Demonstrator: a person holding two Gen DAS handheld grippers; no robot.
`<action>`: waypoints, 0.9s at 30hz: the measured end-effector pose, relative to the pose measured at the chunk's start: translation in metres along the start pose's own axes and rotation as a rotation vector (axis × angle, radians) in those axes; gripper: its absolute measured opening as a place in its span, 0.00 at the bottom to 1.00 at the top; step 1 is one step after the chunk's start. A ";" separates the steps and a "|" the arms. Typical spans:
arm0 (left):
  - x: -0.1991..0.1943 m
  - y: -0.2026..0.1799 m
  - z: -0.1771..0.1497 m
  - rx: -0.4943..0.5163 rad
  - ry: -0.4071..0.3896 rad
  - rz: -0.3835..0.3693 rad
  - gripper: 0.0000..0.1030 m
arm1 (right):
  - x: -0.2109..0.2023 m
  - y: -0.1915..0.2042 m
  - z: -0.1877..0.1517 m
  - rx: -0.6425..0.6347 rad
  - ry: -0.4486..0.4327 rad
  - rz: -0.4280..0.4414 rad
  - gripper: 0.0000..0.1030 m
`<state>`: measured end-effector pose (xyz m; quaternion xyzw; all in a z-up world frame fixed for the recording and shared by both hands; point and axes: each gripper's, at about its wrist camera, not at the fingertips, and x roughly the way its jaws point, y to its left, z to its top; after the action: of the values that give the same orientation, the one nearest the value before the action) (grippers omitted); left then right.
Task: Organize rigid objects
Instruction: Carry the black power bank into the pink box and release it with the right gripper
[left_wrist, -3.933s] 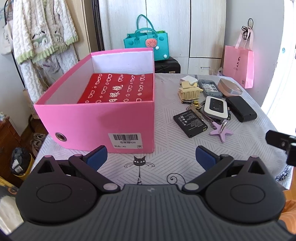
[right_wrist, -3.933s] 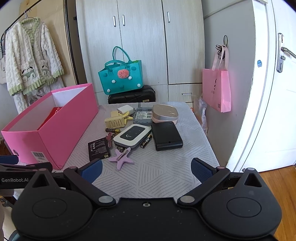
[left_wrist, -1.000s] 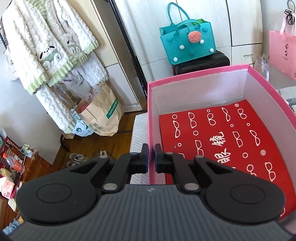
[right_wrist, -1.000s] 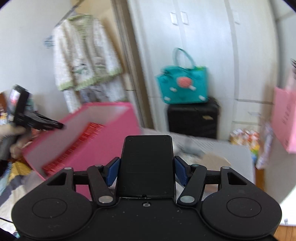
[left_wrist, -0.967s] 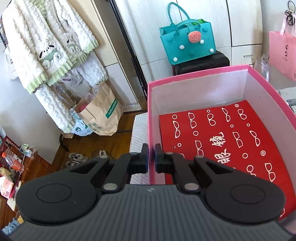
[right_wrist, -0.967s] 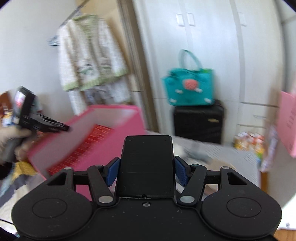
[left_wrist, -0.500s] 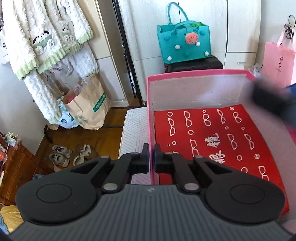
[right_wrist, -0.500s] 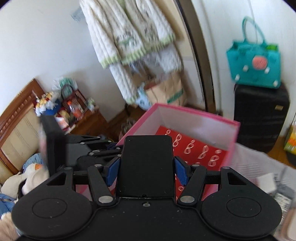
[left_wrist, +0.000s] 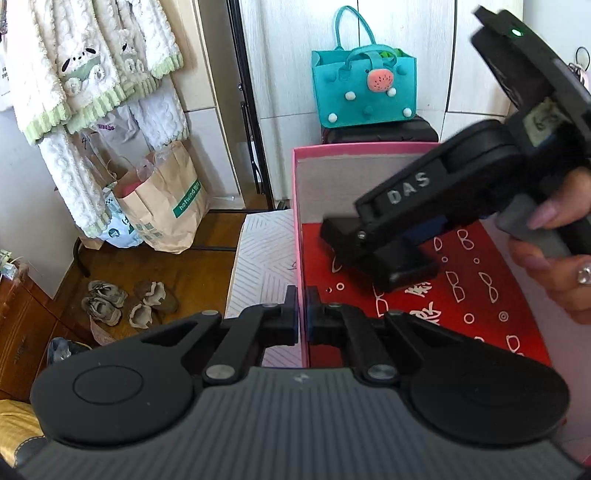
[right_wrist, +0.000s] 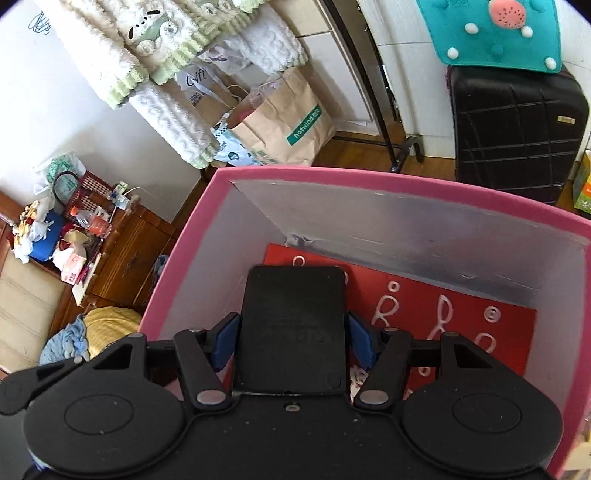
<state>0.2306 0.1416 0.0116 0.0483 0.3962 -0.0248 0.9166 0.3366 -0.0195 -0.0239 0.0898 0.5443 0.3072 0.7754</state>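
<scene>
Box (right_wrist: 369, 177) open on the table (left_wrist: 258, 251); patterned sheet (right_wrist: 461, 306) flat on its floor; flat device (right_wrist: 291, 325) over the box's near-left corner, between the right gripper (right_wrist: 291, 341) fingers; left gripper (left_wrist: 302, 314) astride the box's left wall; suitcase (right_wrist: 517, 125) behind the box, felt bag (left_wrist: 364, 88) on it; paper bag (left_wrist: 162, 199) on the floor left.

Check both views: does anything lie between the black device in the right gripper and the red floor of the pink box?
Nothing visible does. The black device hangs over bare red floor inside the pink box.
</scene>
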 end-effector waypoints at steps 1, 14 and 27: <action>0.002 -0.001 -0.001 0.003 0.014 -0.002 0.03 | 0.006 0.002 0.003 -0.008 0.012 -0.011 0.65; 0.002 -0.004 -0.001 0.013 0.023 -0.001 0.04 | 0.031 0.003 0.014 -0.100 0.049 -0.130 0.67; 0.003 0.000 -0.001 0.006 0.032 -0.010 0.05 | -0.089 0.008 0.002 -0.078 -0.093 0.061 0.81</action>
<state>0.2321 0.1413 0.0091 0.0496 0.4110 -0.0299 0.9098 0.3157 -0.0635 0.0511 0.0901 0.4922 0.3473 0.7931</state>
